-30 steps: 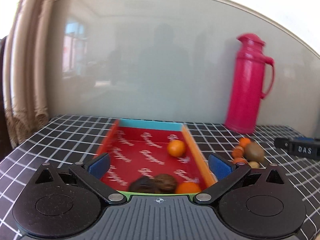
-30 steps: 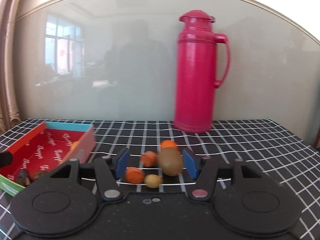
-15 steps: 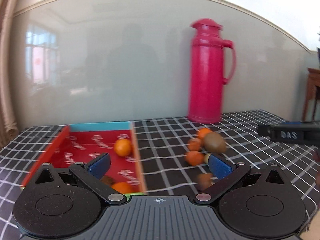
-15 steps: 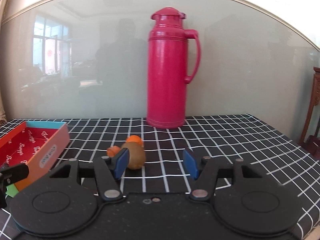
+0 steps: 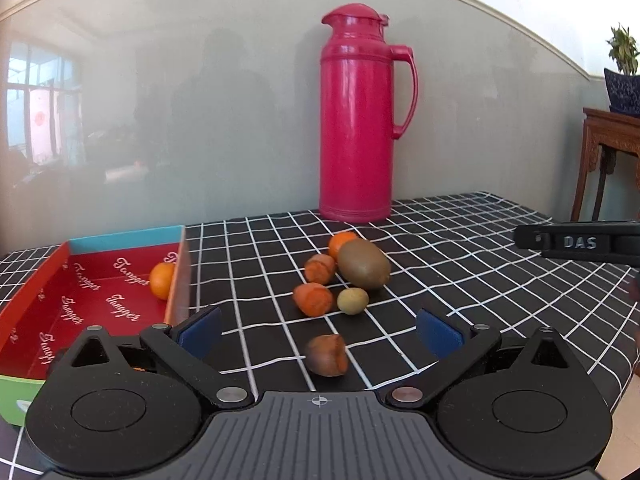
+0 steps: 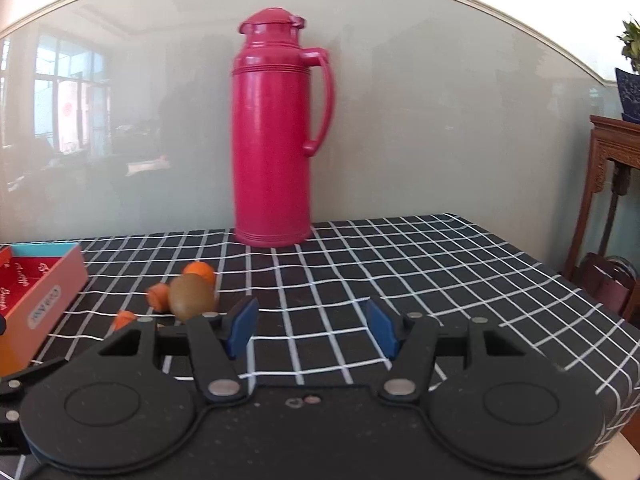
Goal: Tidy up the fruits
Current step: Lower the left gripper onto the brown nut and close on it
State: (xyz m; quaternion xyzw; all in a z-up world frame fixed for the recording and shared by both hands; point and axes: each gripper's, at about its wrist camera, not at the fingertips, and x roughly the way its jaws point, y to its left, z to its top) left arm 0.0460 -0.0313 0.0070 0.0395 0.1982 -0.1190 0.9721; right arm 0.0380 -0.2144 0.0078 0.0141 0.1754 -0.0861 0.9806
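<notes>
My left gripper (image 5: 319,328) is open and empty, low over the checked tablecloth. A brown-and-orange fruit (image 5: 327,355) lies between its fingers. Beyond it lie two orange pieces (image 5: 313,299), a small green fruit (image 5: 352,301), a large kiwi (image 5: 363,264) and an orange (image 5: 341,241). The red box (image 5: 24,284) at the left holds an orange (image 5: 161,280). My right gripper (image 6: 312,330) is open and empty, right of the kiwi (image 6: 190,297), with bare cloth between its fingers. The box's corner (image 6: 44,294) shows at its left.
A tall pink thermos (image 5: 358,116) stands at the back against the wall; it also shows in the right wrist view (image 6: 276,128). The right gripper's finger (image 5: 580,242) reaches in at the left view's right edge. A wooden side table (image 6: 612,184) stands past the table's right edge.
Both grippers have swung to the right. The left one left the box and now faces the loose fruits. The right one has moved off the fruit cluster, which now sits at its left.
</notes>
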